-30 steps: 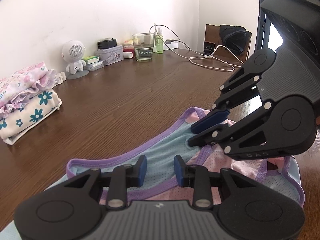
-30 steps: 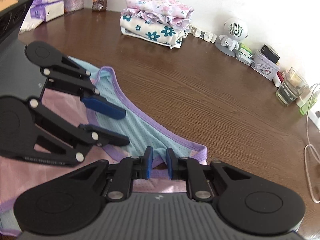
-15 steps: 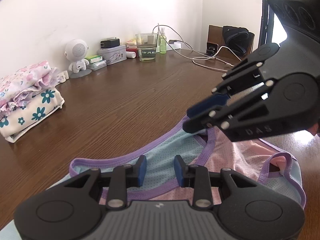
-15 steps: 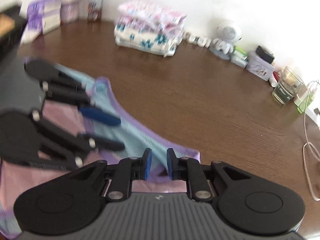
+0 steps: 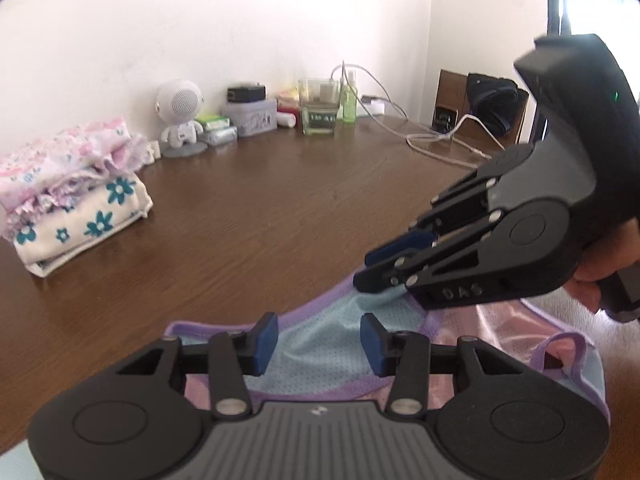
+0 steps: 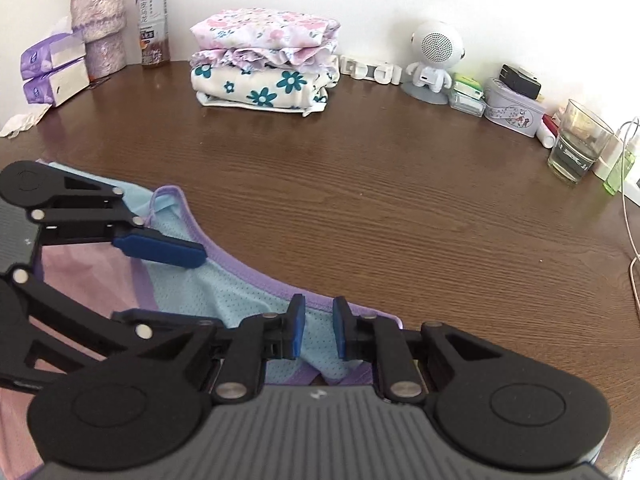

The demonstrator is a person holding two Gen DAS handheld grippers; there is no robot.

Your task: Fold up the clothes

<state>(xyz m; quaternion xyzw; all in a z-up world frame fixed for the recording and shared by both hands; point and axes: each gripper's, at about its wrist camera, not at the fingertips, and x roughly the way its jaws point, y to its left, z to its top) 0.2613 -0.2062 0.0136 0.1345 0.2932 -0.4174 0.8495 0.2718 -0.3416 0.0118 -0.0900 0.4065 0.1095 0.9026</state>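
A light-blue mesh garment (image 5: pixel 320 340) with purple trim and a pink panel lies on the brown table (image 5: pixel 260 220), at the near edge in both views. My left gripper (image 5: pixel 319 342) hovers over its blue part with jaws wide apart and nothing between them. In the right wrist view the left gripper (image 6: pixel 180 284) sits at the left above the garment (image 6: pixel 240 292). My right gripper (image 6: pixel 320 332) has its pads close together with a bunched fold of blue cloth pinched between them. In the left wrist view the right gripper (image 5: pixel 370 274) holds the trimmed edge slightly raised.
A stack of folded floral clothes (image 6: pixel 264 76) stands at the back by the wall. Along the wall are a white robot-shaped speaker (image 6: pixel 434 56), small boxes, a glass of water (image 6: pixel 576 148), cables (image 5: pixel 440 140), a bottle (image 6: pixel 154 20), a vase and tissue packs (image 6: pixel 52 76). A hand (image 5: pixel 596 276) grips the right tool.
My left gripper's jaws have opened wider over the blue cloth. The right gripper, still on the cloth, has swung to the right and tilted up, drawing the trimmed edge with it.
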